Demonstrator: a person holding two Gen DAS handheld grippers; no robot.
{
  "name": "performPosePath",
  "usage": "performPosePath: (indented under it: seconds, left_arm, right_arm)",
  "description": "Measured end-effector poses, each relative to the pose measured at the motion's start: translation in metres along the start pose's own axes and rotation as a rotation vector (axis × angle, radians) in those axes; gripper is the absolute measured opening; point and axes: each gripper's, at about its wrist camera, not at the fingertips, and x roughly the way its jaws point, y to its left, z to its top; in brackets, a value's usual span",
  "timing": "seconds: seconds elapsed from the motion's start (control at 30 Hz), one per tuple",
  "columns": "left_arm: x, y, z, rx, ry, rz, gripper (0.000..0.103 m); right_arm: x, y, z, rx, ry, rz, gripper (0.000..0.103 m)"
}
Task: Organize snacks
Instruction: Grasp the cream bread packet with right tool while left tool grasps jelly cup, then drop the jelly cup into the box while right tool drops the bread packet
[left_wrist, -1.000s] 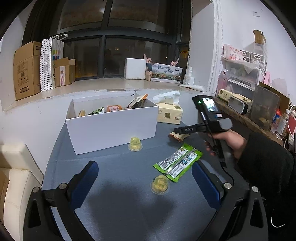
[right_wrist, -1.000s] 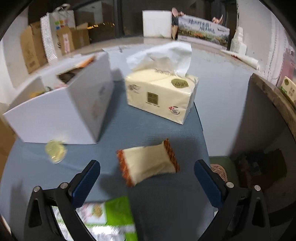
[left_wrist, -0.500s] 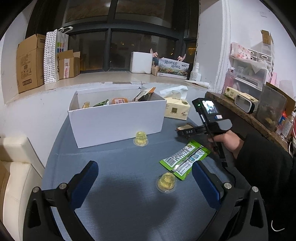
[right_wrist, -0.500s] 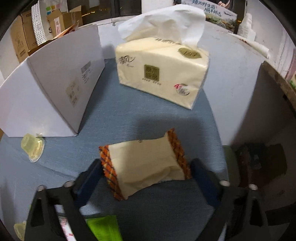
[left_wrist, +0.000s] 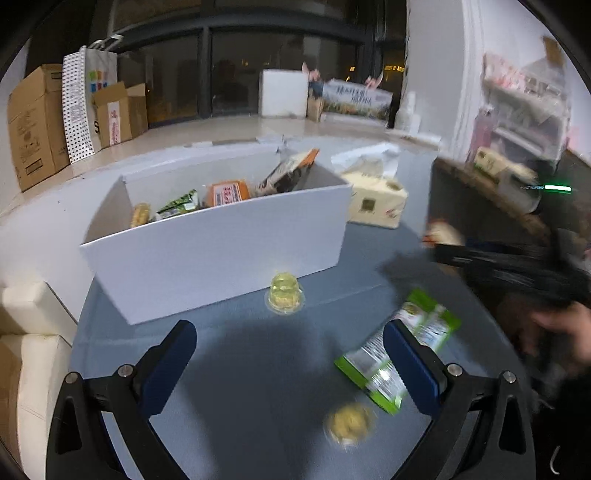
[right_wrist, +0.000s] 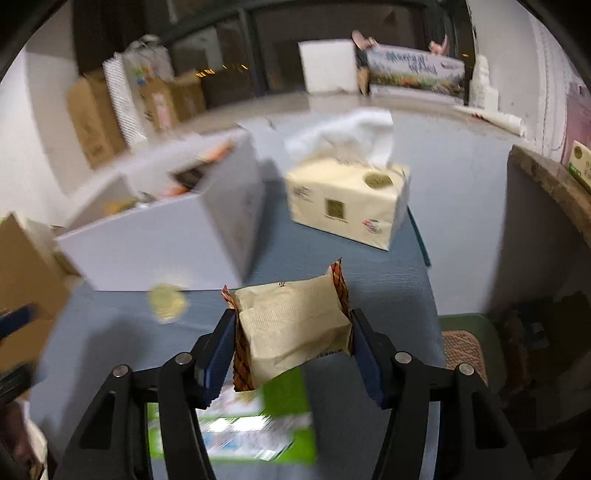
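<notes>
My right gripper (right_wrist: 293, 343) is shut on a beige snack packet with orange-brown crimped ends (right_wrist: 291, 325) and holds it above the table. In the left wrist view the right gripper (left_wrist: 436, 254) is a blur at the right with the packet (left_wrist: 441, 232) in it. My left gripper (left_wrist: 288, 365) is open and empty above the blue-grey table (left_wrist: 229, 369). A white box (left_wrist: 221, 247) with several snacks in it stands ahead; it also shows in the right wrist view (right_wrist: 166, 243). Two jelly cups (left_wrist: 284, 295) (left_wrist: 349, 424) and a green packet (left_wrist: 399, 354) lie on the table.
A beige tissue pack (right_wrist: 347, 206) stands right of the white box. Cardboard boxes (left_wrist: 33, 125) and a dotted paper bag (left_wrist: 79, 107) line the far window ledge. A wooden shelf (right_wrist: 554, 184) sits at the right. A cream sofa (left_wrist: 26, 350) is at the left.
My right gripper closed on the beige packet and lifted it off the table. The left gripper shifted a little closer to the box.
</notes>
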Motion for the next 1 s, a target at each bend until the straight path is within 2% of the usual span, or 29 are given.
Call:
performPosePath:
  seconds: [0.13,0.33,0.47,0.6,0.63,0.7,0.73,0.77,0.83,0.9,1.0]
  left_arm:
    - [0.044,-0.005,0.014,-0.003,0.064,0.024,0.103]
    - [0.100,-0.004,0.026,-0.014,0.155,0.095,0.103]
    - [0.124,0.002,0.029,-0.040,0.197,0.088,0.102]
    - [0.131,0.004,0.029,-0.045,0.196,0.087,0.102]
    - [0.132,0.004,0.028,-0.049,0.196,0.084,0.099]
    - [0.134,0.005,0.026,-0.052,0.210,0.079,0.079]
    - [0.138,0.005,0.024,-0.051,0.236,0.082,0.059]
    - [0.140,0.007,0.022,-0.056,0.249,0.060,0.049]
    - [0.135,0.007,0.022,-0.057,0.223,0.048,0.042]
    - [0.131,0.008,0.022,-0.055,0.211,0.062,0.042]
    - [0.113,0.010,0.019,-0.070,0.177,0.043,0.042]
  right_arm:
    - [-0.042,0.002,-0.023,0.015,-0.053,0.031,0.064]
    - [-0.058,-0.007,-0.048,0.084,-0.055,0.060,0.064]
    - [-0.059,-0.013,-0.063,0.120,-0.038,0.067,0.064]
    - [-0.057,-0.014,-0.072,0.122,-0.026,0.083,0.064]
    - [-0.057,-0.014,-0.074,0.121,-0.025,0.083,0.064]
    - [-0.057,-0.013,-0.075,0.118,-0.023,0.081,0.064]
    - [-0.058,-0.013,-0.076,0.120,-0.025,0.079,0.064]
    - [-0.059,-0.012,-0.076,0.123,-0.024,0.081,0.064]
    - [-0.060,-0.011,-0.076,0.124,-0.026,0.081,0.064]
    - [-0.059,-0.009,-0.076,0.117,-0.023,0.086,0.064]
    - [-0.058,-0.004,-0.077,0.105,-0.018,0.083,0.064]
